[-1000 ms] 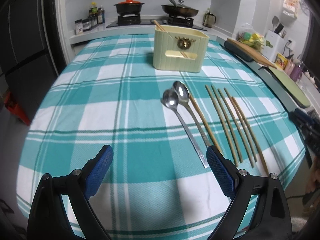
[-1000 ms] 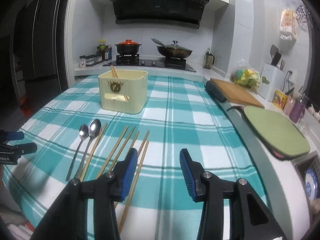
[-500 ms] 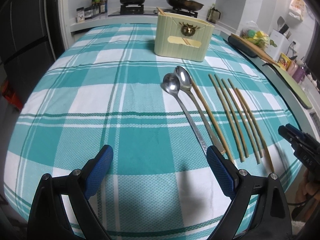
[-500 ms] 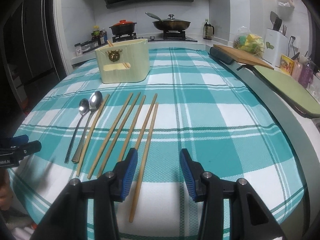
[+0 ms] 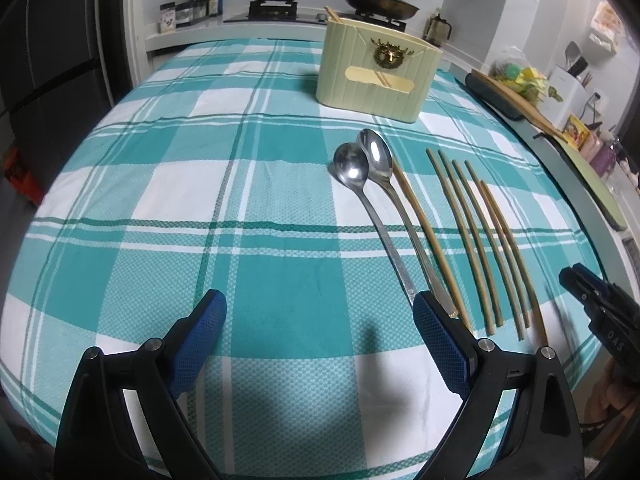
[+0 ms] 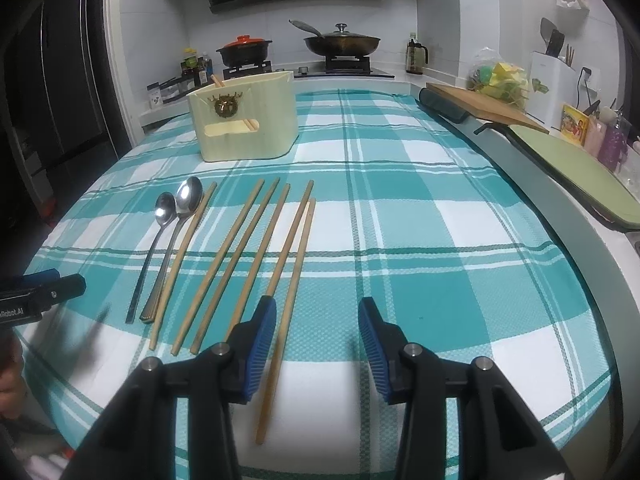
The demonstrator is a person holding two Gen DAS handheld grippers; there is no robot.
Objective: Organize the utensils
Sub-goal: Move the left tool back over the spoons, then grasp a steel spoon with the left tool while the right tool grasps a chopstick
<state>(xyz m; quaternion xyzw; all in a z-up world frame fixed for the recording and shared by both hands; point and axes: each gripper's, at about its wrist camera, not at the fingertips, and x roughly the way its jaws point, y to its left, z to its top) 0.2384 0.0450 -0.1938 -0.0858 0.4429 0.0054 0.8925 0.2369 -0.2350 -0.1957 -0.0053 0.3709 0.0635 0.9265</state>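
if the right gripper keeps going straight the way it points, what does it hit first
Most likely the bare teal-and-white checked tablecloth, just right of the outermost wooden chopstick. The right gripper has closing jaws with nothing between them; that chopstick lies under its left finger, so depth could prove me wrong.

The cream ribbed utensil holder (image 6: 244, 128) hides most of the chopsticks inside it. At the left view's right edge, the black right gripper (image 5: 600, 308) is cut off. Labels on the small spice jars (image 5: 192, 6), upper left, are unreadable.

left tool (image 5: 320, 336) lower, right tool (image 6: 317, 338) lower, closing
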